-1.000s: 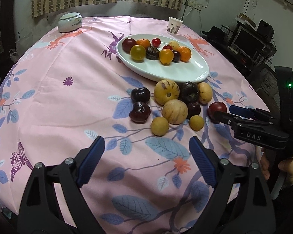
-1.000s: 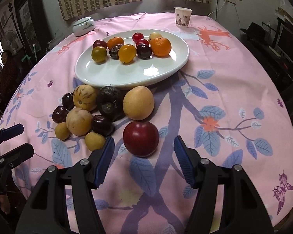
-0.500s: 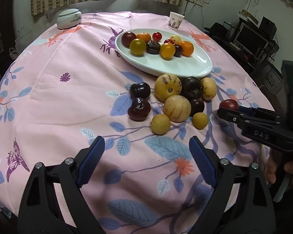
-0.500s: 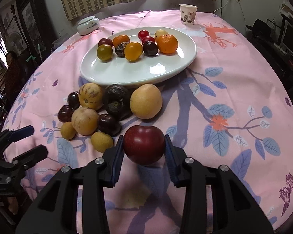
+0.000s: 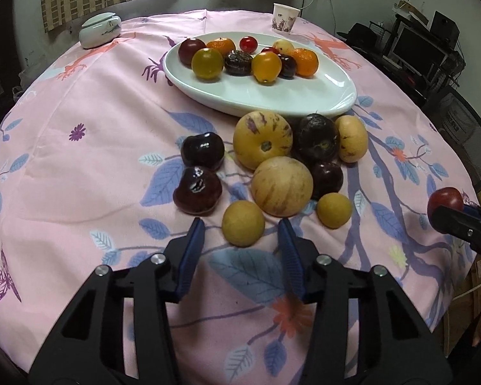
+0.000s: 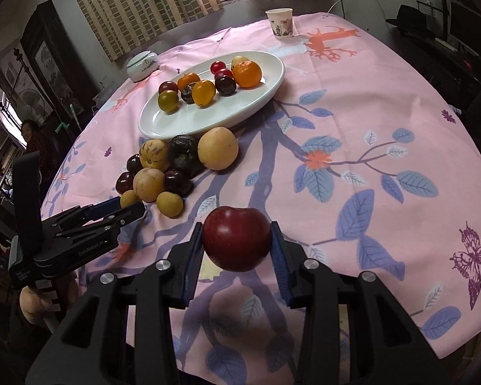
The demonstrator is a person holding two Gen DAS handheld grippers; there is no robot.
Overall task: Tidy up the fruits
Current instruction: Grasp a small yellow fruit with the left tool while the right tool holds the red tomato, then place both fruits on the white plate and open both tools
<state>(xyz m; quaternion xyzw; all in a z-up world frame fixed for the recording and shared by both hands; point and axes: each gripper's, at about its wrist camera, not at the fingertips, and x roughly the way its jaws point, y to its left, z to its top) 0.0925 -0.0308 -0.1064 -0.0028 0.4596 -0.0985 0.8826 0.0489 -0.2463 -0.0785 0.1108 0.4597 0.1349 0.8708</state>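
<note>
The right gripper (image 6: 237, 245), pinching the red plum (image 6: 236, 243), has now lifted it off the pink tablecloth (image 6: 352, 134); the left gripper (image 5: 242, 235), fingers narrower than before yet apart, has advanced around the small yellow fruit (image 5: 243, 222) near the white plate (image 5: 272, 99)

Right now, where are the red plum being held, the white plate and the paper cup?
red plum (image 6: 236, 242), right wrist view, middle of its front skin.
white plate (image 5: 272, 98), left wrist view, bare near part.
paper cup (image 6: 279, 22), right wrist view, its printed side.
</note>
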